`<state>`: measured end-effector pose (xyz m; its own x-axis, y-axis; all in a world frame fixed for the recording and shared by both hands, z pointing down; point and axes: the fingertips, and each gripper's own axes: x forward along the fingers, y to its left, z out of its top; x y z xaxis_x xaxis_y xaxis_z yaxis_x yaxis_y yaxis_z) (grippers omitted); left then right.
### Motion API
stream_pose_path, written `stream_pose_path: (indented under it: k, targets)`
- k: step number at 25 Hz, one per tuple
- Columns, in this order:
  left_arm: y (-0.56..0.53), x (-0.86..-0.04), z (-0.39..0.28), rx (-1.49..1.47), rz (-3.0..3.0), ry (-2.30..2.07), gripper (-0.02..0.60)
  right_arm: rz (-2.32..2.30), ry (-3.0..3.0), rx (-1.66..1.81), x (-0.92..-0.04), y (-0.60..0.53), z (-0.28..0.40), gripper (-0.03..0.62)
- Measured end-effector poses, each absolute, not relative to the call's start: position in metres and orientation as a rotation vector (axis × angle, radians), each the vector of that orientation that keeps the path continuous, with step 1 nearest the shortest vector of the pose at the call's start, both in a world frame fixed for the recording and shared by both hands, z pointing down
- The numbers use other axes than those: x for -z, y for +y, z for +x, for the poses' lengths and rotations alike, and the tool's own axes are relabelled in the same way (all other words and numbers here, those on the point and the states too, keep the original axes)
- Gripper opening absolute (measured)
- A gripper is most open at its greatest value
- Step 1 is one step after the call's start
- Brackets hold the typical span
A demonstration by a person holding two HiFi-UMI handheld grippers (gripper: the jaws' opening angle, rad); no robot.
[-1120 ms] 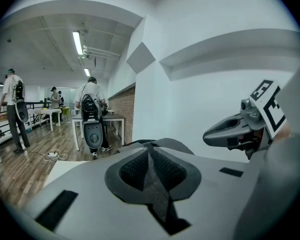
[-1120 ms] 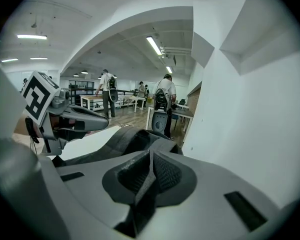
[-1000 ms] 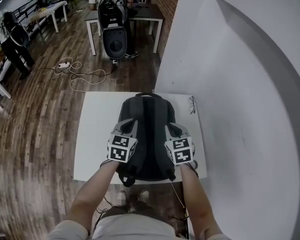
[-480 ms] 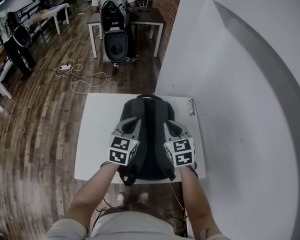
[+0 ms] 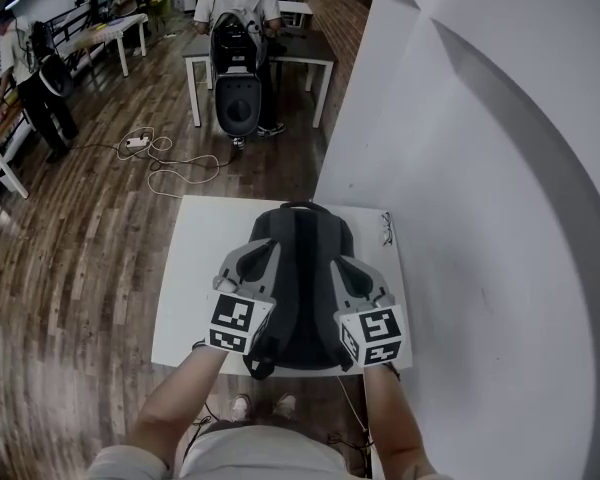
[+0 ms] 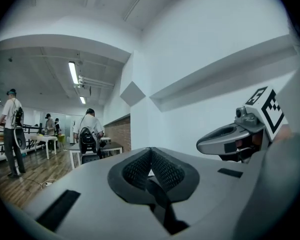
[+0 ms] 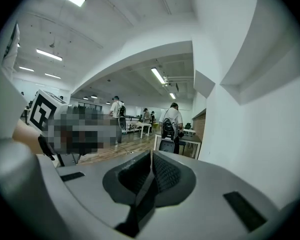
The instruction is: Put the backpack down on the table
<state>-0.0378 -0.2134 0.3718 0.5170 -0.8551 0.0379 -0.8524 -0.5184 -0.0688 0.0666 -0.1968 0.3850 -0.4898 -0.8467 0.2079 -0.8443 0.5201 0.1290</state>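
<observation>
A dark grey backpack is over the small white table, its top handle pointing away from me. My left gripper is at its left shoulder strap and my right gripper at its right one. In the left gripper view the left gripper is shut, with a black strap pinched between its pads. In the right gripper view the right gripper is likewise shut on a black strap. I cannot tell whether the bag's bottom touches the table.
A white wall runs close along the table's right side. A pair of glasses lies at the table's far right corner. Cables lie on the wood floor beyond. A person wearing a backpack stands at another table farther back.
Both grippers have risen toward the head camera with the backpack's straps in them. They and the bag's near end look larger than a second ago.
</observation>
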Motion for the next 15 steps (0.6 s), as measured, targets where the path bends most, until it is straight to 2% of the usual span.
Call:
stream_pose_path:
  k: [15]
  targets:
    - [-0.161, -0.29, -0.054, -0.132, -2.612, 1.521, 0.017, 1.517, -2.631, 0.162, -0.318, -0.145, 0.074, 0.044]
